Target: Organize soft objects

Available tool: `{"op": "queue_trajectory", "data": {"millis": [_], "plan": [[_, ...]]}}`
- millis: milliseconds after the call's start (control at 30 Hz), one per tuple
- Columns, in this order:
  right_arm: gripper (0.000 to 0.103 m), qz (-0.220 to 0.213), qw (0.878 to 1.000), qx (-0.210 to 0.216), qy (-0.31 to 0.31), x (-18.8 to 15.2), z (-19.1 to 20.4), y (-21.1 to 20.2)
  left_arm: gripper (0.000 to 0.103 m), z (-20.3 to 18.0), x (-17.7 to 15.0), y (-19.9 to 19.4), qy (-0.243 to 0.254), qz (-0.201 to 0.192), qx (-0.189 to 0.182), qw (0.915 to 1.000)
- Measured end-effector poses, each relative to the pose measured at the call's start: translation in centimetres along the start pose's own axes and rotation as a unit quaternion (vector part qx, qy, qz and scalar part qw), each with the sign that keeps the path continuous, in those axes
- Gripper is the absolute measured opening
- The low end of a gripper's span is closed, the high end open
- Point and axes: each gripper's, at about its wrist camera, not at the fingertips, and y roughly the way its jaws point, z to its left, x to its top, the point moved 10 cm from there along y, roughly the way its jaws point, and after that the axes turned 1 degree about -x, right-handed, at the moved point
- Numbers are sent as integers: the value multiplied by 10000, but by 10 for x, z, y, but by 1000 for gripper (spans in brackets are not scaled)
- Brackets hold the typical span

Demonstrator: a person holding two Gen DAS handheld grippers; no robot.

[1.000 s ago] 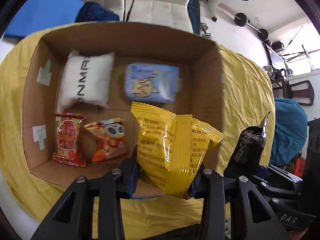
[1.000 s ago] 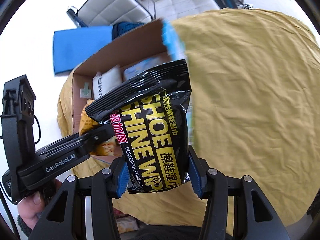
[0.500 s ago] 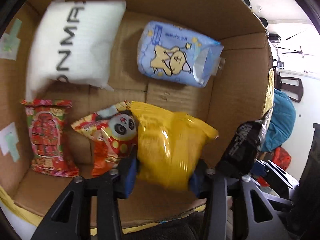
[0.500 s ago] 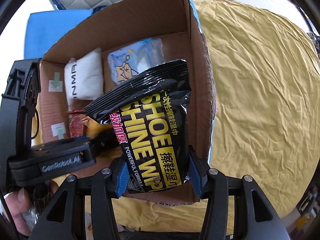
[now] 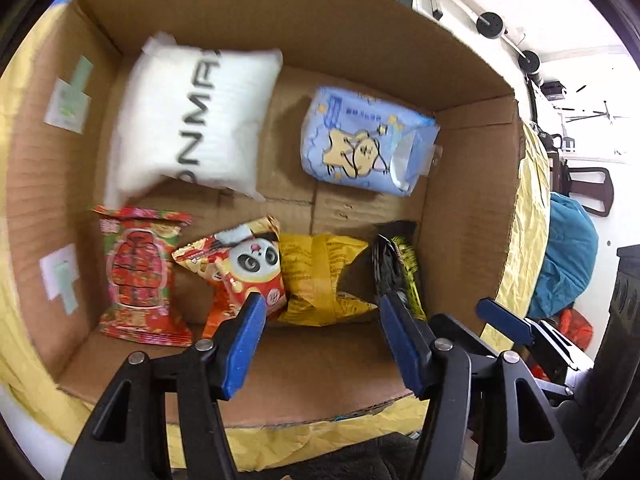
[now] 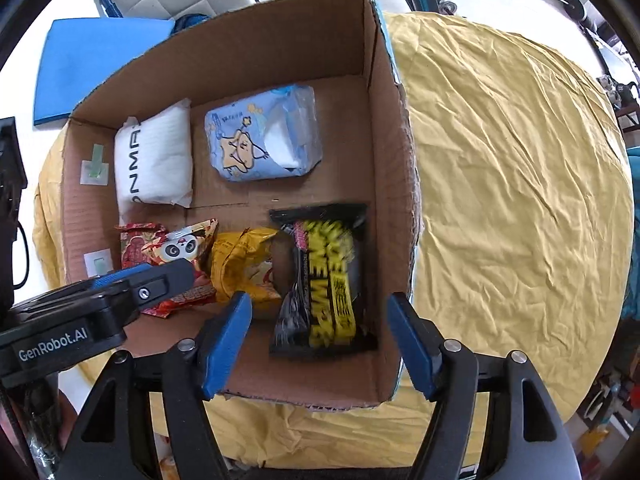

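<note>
A cardboard box (image 5: 464,240) (image 6: 380,92) holds several soft packs. The yellow snack bag (image 5: 320,276) (image 6: 240,268) lies on the box floor beside the black shoe-wipe pack (image 5: 396,268) (image 6: 324,280). My left gripper (image 5: 320,344) is open and empty just above the yellow bag. My right gripper (image 6: 320,340) is open and empty above the black pack. The left gripper also shows in the right wrist view (image 6: 160,280).
In the box also lie a white pack (image 5: 192,116), a blue tissue pack (image 5: 364,148), a red packet (image 5: 136,272) and a panda snack bag (image 5: 244,264). A wrinkled yellow cloth (image 6: 512,184) covers the table to the right. A blue mat (image 6: 92,60) lies beyond the box.
Both grippers moved over the box and opened. The yellow bag and the black pack left the jaws and now lie on the box floor.
</note>
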Motion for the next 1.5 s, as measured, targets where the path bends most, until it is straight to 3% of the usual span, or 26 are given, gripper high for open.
{"op": "queue_trajectory", "data": {"millis": [267, 533, 633, 767, 867, 1200, 1500], "plan": [[75, -80, 10000, -2, -38, -6, -2, -11, 58, 20, -10, -34, 146, -615, 497, 9968], [78, -340, 9989, -124, -282, -17, 7, -22, 58, 27, -13, -65, 406, -1456, 1229, 9808], [87, -390, 9986, -99, -354, -21, 11, -24, 62, 25, -17, -76, 520, -1657, 1464, 9739], [89, -431, 9983, -123, -384, -23, 14, -25, 79, 31, -19, -83, 529, -1803, 1550, 9699], [103, -461, 9982, -119, -375, -21, 14, -26, 94, 37, -18, -84, 496, -1863, 1658, 9671], [103, -676, 9966, -185, -425, -20, 15, -39, 101, 42, -21, -93, 403, -2002, 1614, 9655], [103, -1256, 9909, 63, -479, -50, 11, -107, 101, 19, -53, -146, 453, -2535, 1624, 9525]]}}
